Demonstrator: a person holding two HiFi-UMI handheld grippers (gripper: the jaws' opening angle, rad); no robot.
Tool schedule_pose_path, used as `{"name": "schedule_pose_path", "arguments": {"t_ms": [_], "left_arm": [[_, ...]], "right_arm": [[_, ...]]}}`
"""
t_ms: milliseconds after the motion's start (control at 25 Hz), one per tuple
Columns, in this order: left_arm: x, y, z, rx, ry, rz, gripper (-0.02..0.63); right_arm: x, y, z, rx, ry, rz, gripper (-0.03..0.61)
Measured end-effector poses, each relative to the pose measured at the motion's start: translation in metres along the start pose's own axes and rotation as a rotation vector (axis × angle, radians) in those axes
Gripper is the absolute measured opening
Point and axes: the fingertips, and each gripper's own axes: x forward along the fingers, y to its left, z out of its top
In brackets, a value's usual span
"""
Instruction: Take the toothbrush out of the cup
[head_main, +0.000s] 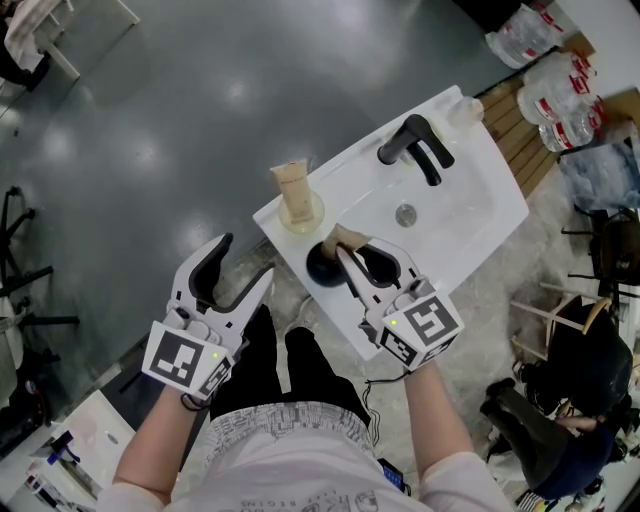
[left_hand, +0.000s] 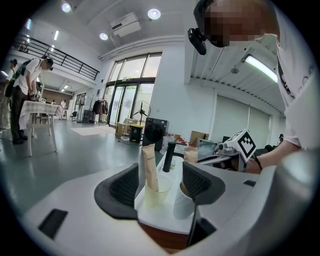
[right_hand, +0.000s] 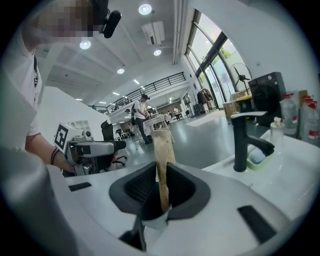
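A cup (head_main: 322, 268) with a dark inside stands on the near left corner of the white sink top (head_main: 480, 160). A beige wrapped toothbrush (head_main: 346, 238) sticks up out of it. My right gripper (head_main: 347, 250) reaches over the cup, and in the right gripper view its pads press both sides of the toothbrush (right_hand: 162, 150) above the cup's rim (right_hand: 156, 221). My left gripper (head_main: 246, 262) hangs open beside the sink's left edge, holding nothing. In the left gripper view, its jaws frame the cup (left_hand: 183, 204).
A clear cup with a beige tube (head_main: 297, 200) stands at the sink's left corner, close to the dark cup. A black faucet (head_main: 412, 146) and the drain (head_main: 405, 214) lie beyond. Packs of bottles (head_main: 560, 90) sit on the floor at the upper right. A person (right_hand: 142, 118) stands far off.
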Motion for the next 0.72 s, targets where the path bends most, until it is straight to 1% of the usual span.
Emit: {"name": "schedule_pose_path", "arguments": {"t_ms": [200, 720], "left_arm": [[-0.001, -0.001, 0.004, 0.002, -0.008, -0.012, 0.291], [-0.005, -0.01, 0.032, 0.025, -0.051, -0.059, 0.29]], "right_arm": [[-0.004, 0.002, 0.005, -0.007, -0.01, -0.013, 0.062], [-0.025, 0.014, 0.04, -0.036, -0.077, -0.063, 0.06]]}}
